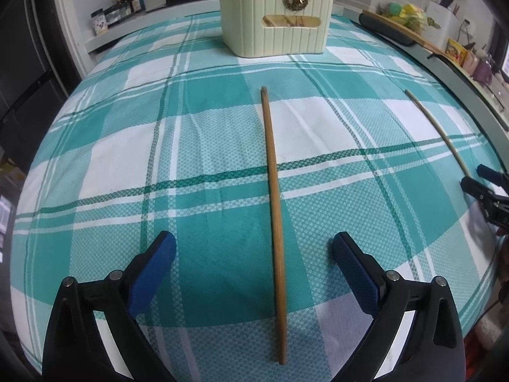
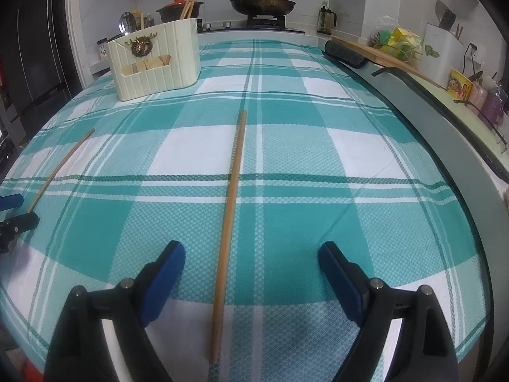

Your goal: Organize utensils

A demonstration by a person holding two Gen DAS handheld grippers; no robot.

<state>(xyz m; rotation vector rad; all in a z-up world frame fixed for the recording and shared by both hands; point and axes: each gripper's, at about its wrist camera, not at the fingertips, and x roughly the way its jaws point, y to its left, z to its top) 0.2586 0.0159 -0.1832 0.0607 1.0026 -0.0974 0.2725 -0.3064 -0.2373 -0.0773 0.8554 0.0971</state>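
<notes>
Two wooden chopsticks lie apart on the teal plaid cloth [image 1: 159, 159]. One chopstick [image 1: 273, 210] runs lengthwise between the wide-apart blue pads of my left gripper [image 1: 254, 248], which is open and touches nothing. The other chopstick [image 2: 230, 222] lies likewise between the pads of my right gripper [image 2: 253, 254], also open. Each wrist view catches the other gripper at its edge: the right gripper [image 1: 475, 176] by its chopstick [image 1: 439, 130], the left gripper [image 2: 20, 210] by its chopstick [image 2: 60, 168]. A cream utensil holder [image 1: 276, 25] [image 2: 156, 60] stands at the far end, with chopsticks and a spoon in it.
Behind the table runs a stove counter with a lidded pan [image 2: 262, 4], a clay pot [image 2: 178, 8] and bottles [image 1: 127, 0]. Along the right edge sit a dark roll [image 2: 345, 54], a wooden board [image 2: 391, 59] and assorted clutter. A dark fridge [image 2: 35, 47] stands at the left.
</notes>
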